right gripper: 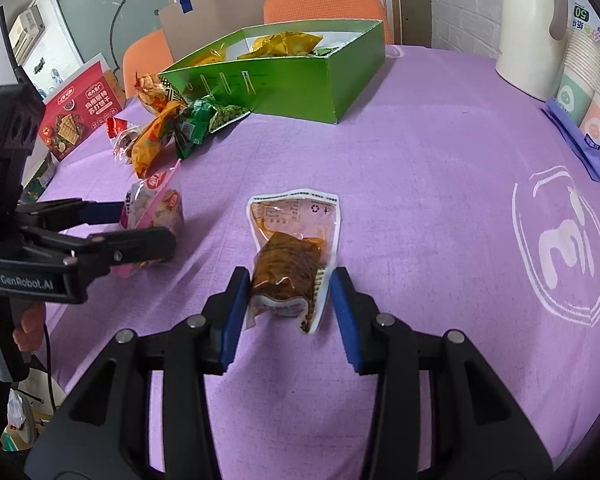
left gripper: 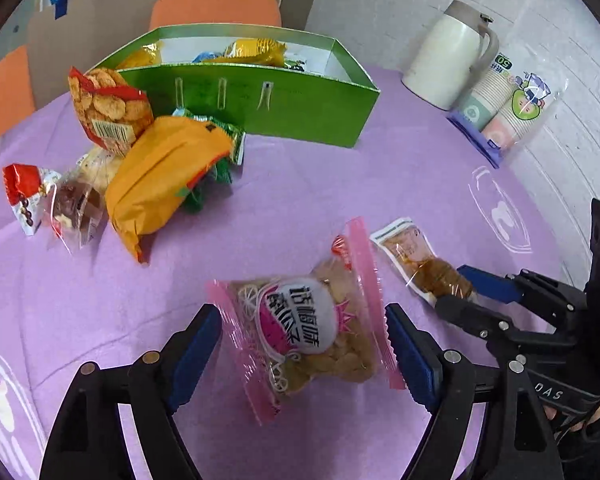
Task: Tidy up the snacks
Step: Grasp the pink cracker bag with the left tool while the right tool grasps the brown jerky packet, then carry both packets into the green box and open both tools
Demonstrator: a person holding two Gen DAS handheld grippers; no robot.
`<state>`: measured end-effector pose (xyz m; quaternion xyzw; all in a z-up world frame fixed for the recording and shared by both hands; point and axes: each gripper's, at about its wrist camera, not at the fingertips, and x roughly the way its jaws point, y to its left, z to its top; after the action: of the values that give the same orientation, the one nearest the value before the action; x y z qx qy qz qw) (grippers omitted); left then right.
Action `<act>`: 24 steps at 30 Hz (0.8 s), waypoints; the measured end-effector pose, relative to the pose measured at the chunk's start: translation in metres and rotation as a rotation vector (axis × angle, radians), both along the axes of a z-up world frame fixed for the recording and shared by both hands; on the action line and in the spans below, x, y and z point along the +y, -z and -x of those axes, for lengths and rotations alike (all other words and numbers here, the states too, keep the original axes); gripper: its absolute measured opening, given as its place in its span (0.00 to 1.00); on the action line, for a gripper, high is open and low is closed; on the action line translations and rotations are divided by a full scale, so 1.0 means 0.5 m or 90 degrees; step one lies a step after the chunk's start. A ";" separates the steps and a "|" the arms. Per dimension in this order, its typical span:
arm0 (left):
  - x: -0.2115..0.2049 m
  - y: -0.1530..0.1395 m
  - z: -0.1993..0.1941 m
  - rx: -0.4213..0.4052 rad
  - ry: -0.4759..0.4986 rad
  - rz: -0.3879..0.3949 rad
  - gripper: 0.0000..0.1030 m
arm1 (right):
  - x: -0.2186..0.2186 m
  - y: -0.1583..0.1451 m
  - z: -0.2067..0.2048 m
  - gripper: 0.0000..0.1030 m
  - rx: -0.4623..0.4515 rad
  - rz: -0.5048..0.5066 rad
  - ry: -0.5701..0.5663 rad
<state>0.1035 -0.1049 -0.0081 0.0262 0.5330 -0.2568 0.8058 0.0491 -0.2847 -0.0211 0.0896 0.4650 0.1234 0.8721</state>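
Left wrist: my left tool (left gripper: 304, 344) is spread wide around the pink pack (left gripper: 312, 320), blue pads either side of it, not pinching yet. The pack lies flat on the table (left gripper: 340, 184), straight at twelve o'clock from the fingers. At two o'clock my right tool (left gripper: 458, 292) comes in from the edge, its fingers at the brown pouch (left gripper: 420, 264), which lies just beside the pink pack.

Right wrist: the right tool (right gripper: 288, 300) is also released, jaws apart, the brown pouch (right gripper: 292, 256) between the pads and resting on the table (right gripper: 440, 160). The left pad sits right against the pouch; the right pad looks a touch clear. At nine o'clock I see the left tool (right gripper: 148, 228) flanking the pink pack (right gripper: 156, 208), and a hand (right gripper: 24, 324) on its grip.

Far side, at twelve o'clock, the green box (left gripper: 260, 96) stands open with yellow packets (left gripper: 256, 50) inside. At ten o'clock, in front of the box's left end, a heap of loose snacks (left gripper: 140, 168): an orange bag, a red cracker bag, green packets, small wrapped sweets. At one o'clock a white jug (left gripper: 448, 56) stands by the wall, a sleeve of paper cups (left gripper: 504, 112) touching it.
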 end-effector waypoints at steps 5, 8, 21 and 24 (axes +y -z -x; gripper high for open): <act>0.029 -0.003 0.017 0.021 -0.022 0.039 0.80 | 0.004 0.000 -0.003 0.44 -0.003 0.000 -0.003; 0.031 -0.005 0.022 0.005 -0.023 0.026 0.79 | 0.012 0.005 -0.009 0.50 0.004 0.006 -0.003; 0.026 -0.060 0.050 -0.042 -0.003 0.039 0.41 | 0.023 -0.049 0.001 0.36 -0.046 0.028 -0.020; 0.038 -0.110 0.038 -0.054 -0.002 0.075 0.41 | 0.015 -0.097 -0.009 0.36 -0.079 0.011 -0.016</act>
<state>0.0845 -0.0861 0.0468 -0.0110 0.4822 -0.2853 0.8282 0.0538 -0.2773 0.0273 0.0684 0.4122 0.1358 0.8983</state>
